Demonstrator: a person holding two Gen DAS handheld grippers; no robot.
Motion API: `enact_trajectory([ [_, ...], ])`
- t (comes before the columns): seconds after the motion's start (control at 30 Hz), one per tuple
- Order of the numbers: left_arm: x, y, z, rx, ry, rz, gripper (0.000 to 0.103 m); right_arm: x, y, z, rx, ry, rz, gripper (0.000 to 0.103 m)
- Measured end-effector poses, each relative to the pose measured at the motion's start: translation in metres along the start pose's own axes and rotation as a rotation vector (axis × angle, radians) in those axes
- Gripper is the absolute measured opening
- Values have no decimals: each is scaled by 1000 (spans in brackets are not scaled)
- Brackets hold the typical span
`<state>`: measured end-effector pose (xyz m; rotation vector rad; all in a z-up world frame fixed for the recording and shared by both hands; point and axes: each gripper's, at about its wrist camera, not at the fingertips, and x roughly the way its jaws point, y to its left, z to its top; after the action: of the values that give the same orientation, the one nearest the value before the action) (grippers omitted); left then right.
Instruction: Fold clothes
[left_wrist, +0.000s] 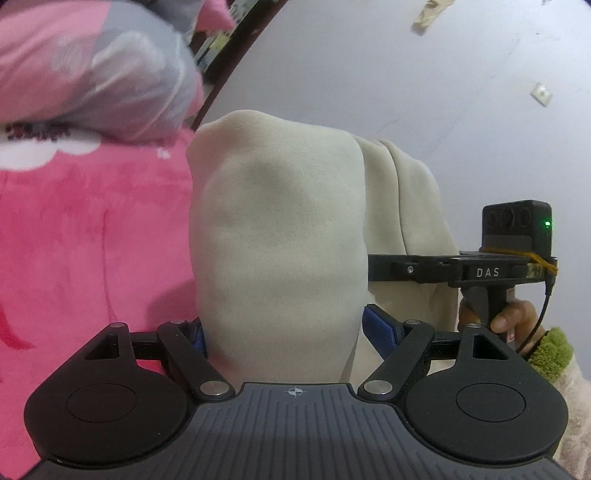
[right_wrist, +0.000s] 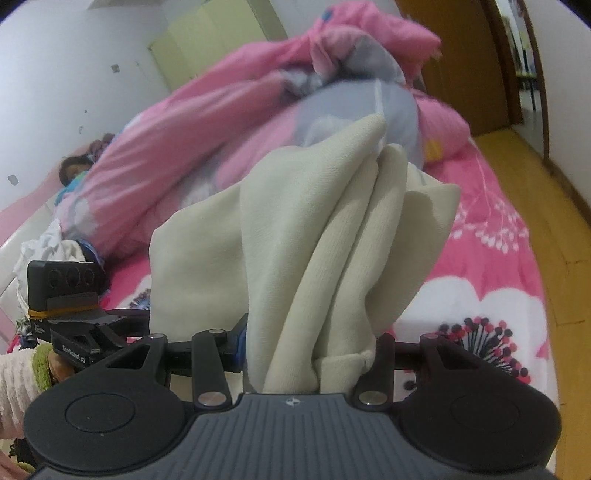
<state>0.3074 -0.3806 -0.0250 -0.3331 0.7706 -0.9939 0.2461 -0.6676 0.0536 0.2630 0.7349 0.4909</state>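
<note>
Each gripper has a dark grey ribbed body with a small crosshair mark at its front edge, flanked by two round black discs. Black link arms with silver pivot pins run forward to blue finger pads (left_wrist: 378, 325).

Seen from the left wrist, the right gripper (left_wrist: 373, 267) is a black bar marked "DAS" with a pistol handle, a black camera block (left_wrist: 517, 229) with a green light, a yellow rubber band and a thin black cable.

The right sleeve (left_wrist: 565, 373) is fluffy cream with a green fuzzy cuff; the left sleeve (right_wrist: 22, 380) matches it.
</note>
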Motion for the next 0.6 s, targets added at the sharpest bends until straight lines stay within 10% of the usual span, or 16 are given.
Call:
enact_trajectory([
  [0.2,25,26,-2,-6,40,21,77,40,-45,-2,53,65,15,49],
  [0.37,40,55,-8,-137,87,55,81,72,-76,-9,134,108,-86,71],
  [0.6,7,60,-8,-196,27,26,95,43,-87,-11,187,-40,-247,85],
])
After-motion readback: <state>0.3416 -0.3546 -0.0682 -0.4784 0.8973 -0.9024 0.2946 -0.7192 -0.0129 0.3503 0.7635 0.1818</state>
